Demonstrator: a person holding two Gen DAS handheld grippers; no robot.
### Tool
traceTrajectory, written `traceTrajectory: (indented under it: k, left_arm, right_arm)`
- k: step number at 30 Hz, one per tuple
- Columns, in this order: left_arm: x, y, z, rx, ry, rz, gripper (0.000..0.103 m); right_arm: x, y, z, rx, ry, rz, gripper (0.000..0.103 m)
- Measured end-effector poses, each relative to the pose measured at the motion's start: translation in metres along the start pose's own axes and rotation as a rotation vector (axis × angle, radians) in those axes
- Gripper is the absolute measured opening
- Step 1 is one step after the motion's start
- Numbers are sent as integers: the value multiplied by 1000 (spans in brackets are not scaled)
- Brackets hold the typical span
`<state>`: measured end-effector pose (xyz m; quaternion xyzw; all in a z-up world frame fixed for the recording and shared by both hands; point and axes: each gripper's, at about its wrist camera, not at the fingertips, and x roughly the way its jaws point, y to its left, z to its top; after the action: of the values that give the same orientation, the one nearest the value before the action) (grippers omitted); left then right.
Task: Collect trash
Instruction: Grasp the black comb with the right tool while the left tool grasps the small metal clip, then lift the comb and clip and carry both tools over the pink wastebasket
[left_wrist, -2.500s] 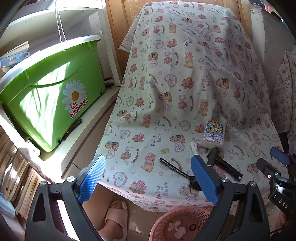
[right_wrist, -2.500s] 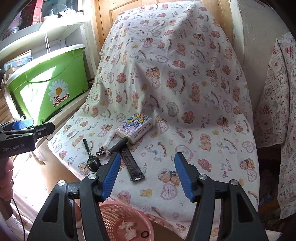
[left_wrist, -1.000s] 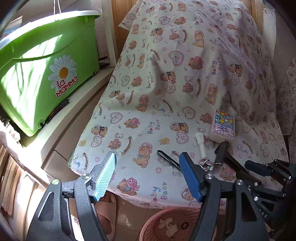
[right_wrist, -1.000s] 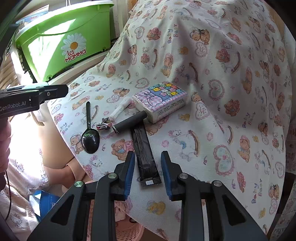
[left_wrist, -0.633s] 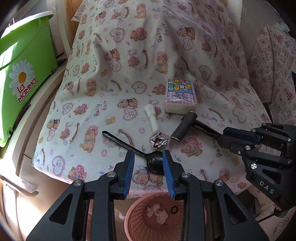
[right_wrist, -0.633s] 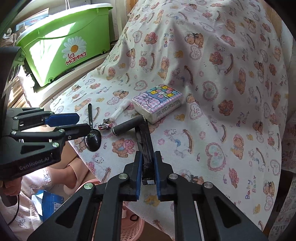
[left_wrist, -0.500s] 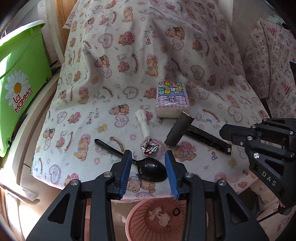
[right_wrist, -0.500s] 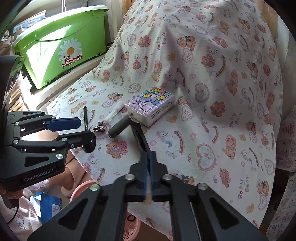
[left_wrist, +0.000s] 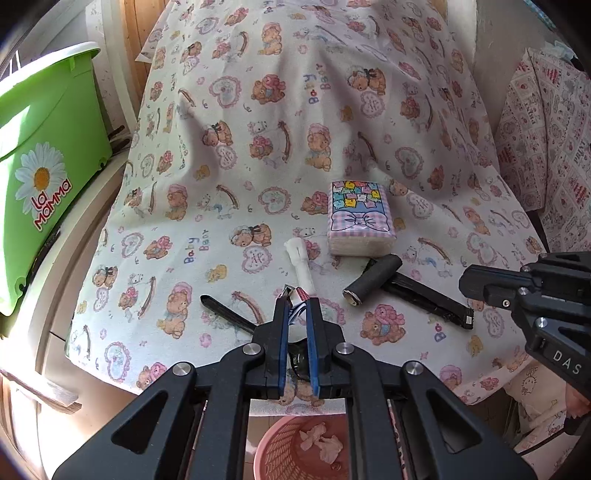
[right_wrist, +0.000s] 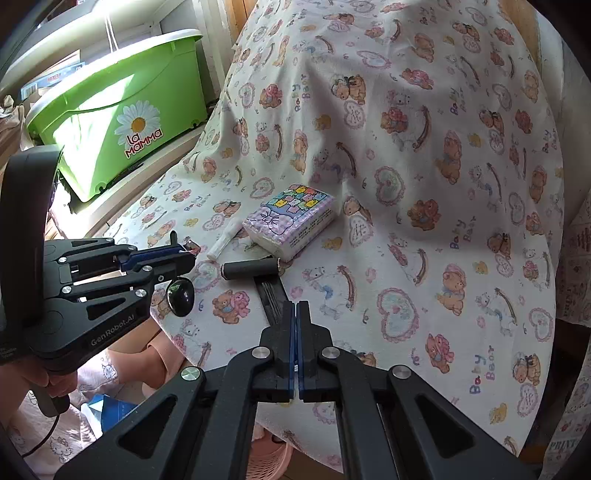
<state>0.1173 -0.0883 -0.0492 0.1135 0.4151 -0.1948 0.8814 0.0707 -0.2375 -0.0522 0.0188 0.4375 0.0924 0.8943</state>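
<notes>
The left gripper (left_wrist: 296, 308), its jaws just closing, pinches a small crumpled red-and-silver wrapper (left_wrist: 294, 297) just in front of the tissue pack (left_wrist: 360, 218); the right gripper (right_wrist: 296, 314) clamps a flat black strip (right_wrist: 272, 295).

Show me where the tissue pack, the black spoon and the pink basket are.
tissue pack (left_wrist: 359, 212), left wrist view, printed top face.
black spoon (left_wrist: 225, 314), left wrist view, handle.
pink basket (left_wrist: 273, 448), left wrist view, left rim.
</notes>
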Motion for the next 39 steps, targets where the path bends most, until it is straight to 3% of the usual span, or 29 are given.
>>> traceTrajectory:
  k: [1,3,5,12,15,19,20,26,39]
  left_arm:
    - [-4,4,1,-18,-6,0,8]
    - [-12,14,2,-56,-20,0,8]
    - [-20,22,3,-85,-40,11,8]
    - [-45,39,5,-132,-112,70,8]
    - [-50,39,7,-125,-123,61,8]
    - [-50,37,6,-120,-120,49,8]
    - [-49,38,6,-122,-116,47,8]
    - [-46,39,2,-139,-100,43,8]
    - [-52,41,1,-139,-119,52,8]
  right_arm:
    - [3,3,0,-8,10,1,5]
    - [8,9,-1,-32,25,1,22]
    - [13,14,-2,-56,43,6,28]
    - [31,29,-3,-146,69,-80,28]
    - [35,32,-2,-170,68,-97,28]
    - [40,24,4,-124,86,-57,28]
    - [40,22,5,-124,90,-63,22]
    - [34,18,2,-89,82,-51,12]
    - [-13,-17,7,85,-56,-17,11]
